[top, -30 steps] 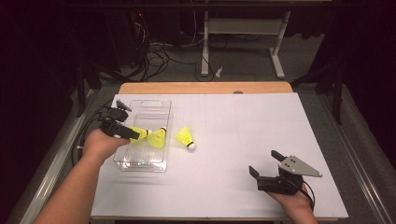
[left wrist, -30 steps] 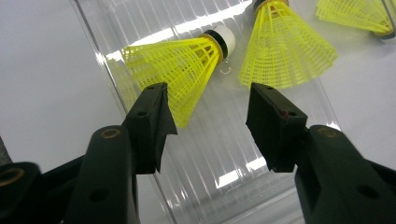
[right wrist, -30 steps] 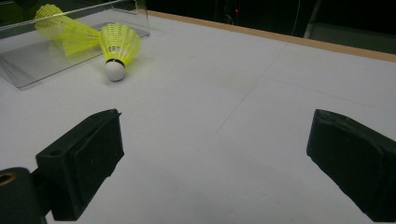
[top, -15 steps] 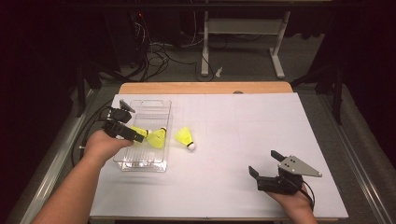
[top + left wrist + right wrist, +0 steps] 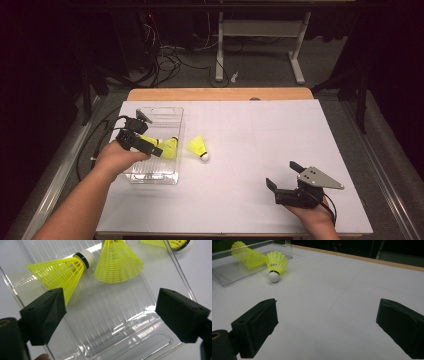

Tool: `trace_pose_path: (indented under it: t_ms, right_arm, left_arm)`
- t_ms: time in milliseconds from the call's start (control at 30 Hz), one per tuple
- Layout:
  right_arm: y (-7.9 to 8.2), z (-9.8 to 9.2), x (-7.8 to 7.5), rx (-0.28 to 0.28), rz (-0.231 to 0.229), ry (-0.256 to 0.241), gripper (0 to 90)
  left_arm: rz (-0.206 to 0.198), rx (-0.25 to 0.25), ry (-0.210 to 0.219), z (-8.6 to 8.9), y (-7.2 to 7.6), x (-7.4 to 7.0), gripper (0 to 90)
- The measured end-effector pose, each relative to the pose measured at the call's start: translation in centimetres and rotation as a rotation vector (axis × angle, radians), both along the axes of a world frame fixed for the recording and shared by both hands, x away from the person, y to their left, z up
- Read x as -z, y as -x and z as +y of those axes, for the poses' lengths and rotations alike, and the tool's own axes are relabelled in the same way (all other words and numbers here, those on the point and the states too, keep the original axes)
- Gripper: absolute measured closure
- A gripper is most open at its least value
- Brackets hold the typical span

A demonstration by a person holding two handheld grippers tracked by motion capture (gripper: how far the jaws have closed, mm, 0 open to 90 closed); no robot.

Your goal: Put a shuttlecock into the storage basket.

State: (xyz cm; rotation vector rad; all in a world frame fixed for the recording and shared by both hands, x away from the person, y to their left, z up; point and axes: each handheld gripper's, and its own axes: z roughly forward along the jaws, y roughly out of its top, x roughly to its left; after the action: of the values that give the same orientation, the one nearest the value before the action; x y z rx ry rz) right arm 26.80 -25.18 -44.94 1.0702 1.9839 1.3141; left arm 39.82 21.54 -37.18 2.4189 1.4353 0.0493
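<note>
Shuttlecock [image 5: 199, 147] lies just beside tray [image 5: 169, 111], seemingly unobstructed.

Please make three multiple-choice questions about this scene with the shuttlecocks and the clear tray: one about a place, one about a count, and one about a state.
1. Where does the shuttlecock outside the clear tray lie?
A. on the white table beside the tray
B. between the right gripper's jaws
C. on the floor

2. How many yellow shuttlecocks are inside the tray?
A. none
B. two
C. four

3. How are the jaws of the left gripper?
A. shut on a shuttlecock
B. shut on the tray's wall
C. open, holding nothing

Answers:
1. A, because the high view shows it on the table, just past the tray's wall.
2. B, because the left gripper view shows two, one next to the other.
3. C, because the jaws stand wide apart above the tray floor with nothing between them.
</note>
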Motion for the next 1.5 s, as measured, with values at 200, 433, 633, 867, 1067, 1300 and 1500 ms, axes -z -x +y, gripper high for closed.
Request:
trace_pose_path:
  t_ms: [200, 433, 633, 867, 1067, 1300, 1500]
  right_arm:
    - [0.0, 0.0, 0.0, 0.000, 0.000, -0.001, 4.3]
    - [-0.2, 0.2, 0.0, -0.002, 0.003, -0.003, 4.3]
    - [-0.4, 0.2, 0.1, 0.001, 0.008, -0.006, 4.3]
    - [-0.4, 0.1, 0.1, -0.002, 0.008, -0.004, 4.3]
    - [-0.4, 0.1, 0.1, -0.004, 0.008, -0.008, 4.3]
    - [-0.4, 0.1, 0.0, -0.004, 0.001, -0.012, 4.3]
    - [-0.5, 0.2, 0.0, -0.005, 0.006, -0.010, 4.3]
  left_arm:
    - [0.016, -0.003, -0.001, -0.5, 0.0, -0.1, 0.7]
    - [0.034, 0.009, 0.000, -1.4, 0.1, -0.5, 0.5]
    - [0.034, 0.025, -0.007, -2.1, 0.0, -0.9, 0.7]
    - [0.028, 0.034, -0.014, -3.0, 0.1, -1.3, 0.7]
    - [0.031, 0.047, -0.027, -4.0, 0.5, -1.3, 0.7]
    - [0.027, 0.076, -0.017, -5.3, 0.9, -1.6, 0.7]
    - [0.023, 0.098, -0.014, -6.3, 0.8, -2.0, 0.7]
